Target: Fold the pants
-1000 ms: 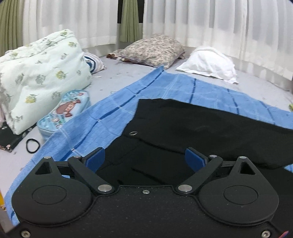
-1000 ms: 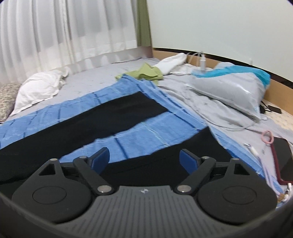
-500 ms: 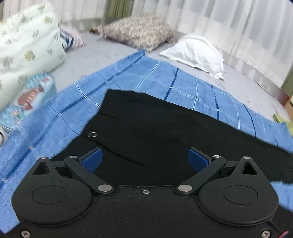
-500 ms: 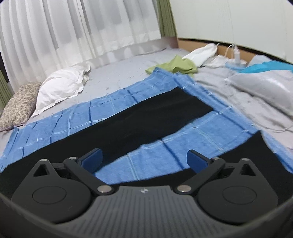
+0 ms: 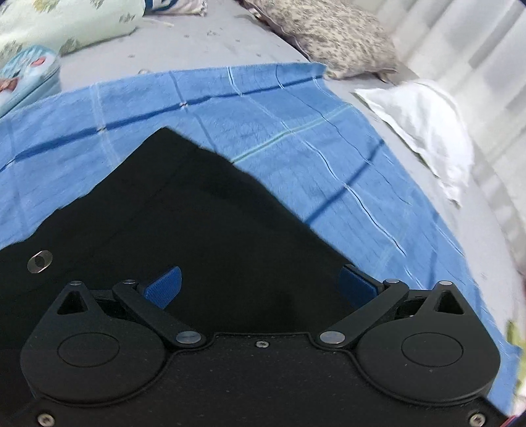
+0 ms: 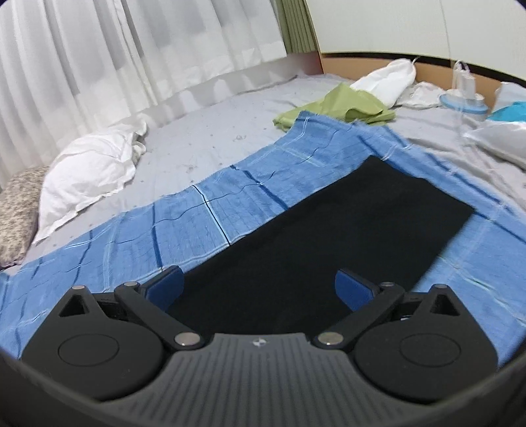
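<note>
Black pants (image 5: 197,223) lie flat on a blue checked towel (image 5: 279,124) spread on the bed. In the left wrist view I see the waist end, with a metal button (image 5: 40,261) at the left. My left gripper (image 5: 259,285) is open and empty just above the waist area. In the right wrist view one pant leg (image 6: 328,236) runs away to the right, its hem near the towel's far edge. My right gripper (image 6: 259,285) is open and empty over this leg.
A white pillow (image 6: 88,170), a floral pillow (image 5: 332,36) and a folded quilt (image 5: 65,23) lie around the towel. A green cloth (image 6: 338,108) and white cloth (image 6: 388,78) sit at the far right. A cartoon-print case (image 5: 23,75) lies at the left.
Both grippers have moved forward and lower over the pants. The left view has swung right across the waist. The right view has moved from the gap between the legs onto the far leg.
</note>
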A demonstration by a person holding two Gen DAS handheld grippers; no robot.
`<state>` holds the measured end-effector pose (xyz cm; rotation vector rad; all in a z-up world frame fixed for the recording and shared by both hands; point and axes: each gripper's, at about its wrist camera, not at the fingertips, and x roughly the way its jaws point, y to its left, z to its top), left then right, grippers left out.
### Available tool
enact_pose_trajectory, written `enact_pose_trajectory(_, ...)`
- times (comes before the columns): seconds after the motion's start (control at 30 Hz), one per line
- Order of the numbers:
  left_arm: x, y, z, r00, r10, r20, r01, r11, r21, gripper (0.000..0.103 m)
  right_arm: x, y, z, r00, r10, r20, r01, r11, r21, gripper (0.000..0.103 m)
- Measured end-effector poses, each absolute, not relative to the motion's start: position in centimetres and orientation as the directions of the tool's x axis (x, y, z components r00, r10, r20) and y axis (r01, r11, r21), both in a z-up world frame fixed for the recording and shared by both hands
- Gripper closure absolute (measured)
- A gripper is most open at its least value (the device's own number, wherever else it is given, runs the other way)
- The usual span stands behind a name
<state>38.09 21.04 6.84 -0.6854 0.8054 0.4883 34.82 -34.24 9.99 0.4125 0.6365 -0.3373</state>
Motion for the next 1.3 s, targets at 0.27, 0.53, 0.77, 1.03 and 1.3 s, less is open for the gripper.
enact_pose_trajectory(0.27,44.6,19.0,3.3,0.547,0.296,-0.783,-0.692,0.686,-0.223,0.0,44.2,-31.6,5.2,0.679,-0.296,-0.672,0.491,0.864,0.115,0.0)
enact_pose_trajectory(0.53,45.7,16.3,1.7,0.513,0.429,-0.744,-0.678,0.734,-0.044,0.0,49.5,-29.1,1.4,0.608,-0.323,-0.725,0.48,0.877,0.011,0.0)
enact_pose_trajectory(0.77,45.4,15.8,1.5,0.523,0.451,-0.723,-0.672,0.74,-0.025,0.0,48.4,-28.4,1.1,0.589,-0.387,-0.709,0.533,0.846,-0.02,0.077)
enact_pose_trajectory(1.03,44.6,16.5,1.9,0.549,0.404,-0.732,-0.648,0.758,-0.068,0.0,43.4,-31.5,3.0,0.655,-0.294,-0.696,0.516,0.847,0.128,0.097)
enact_pose_trajectory(1.3,42.9,18.2,2.6,0.588,0.32,-0.743,-0.637,0.749,-0.182,0.0,34.8,-32.4,4.6,0.751,-0.275,-0.6,0.424,0.897,0.121,0.097)
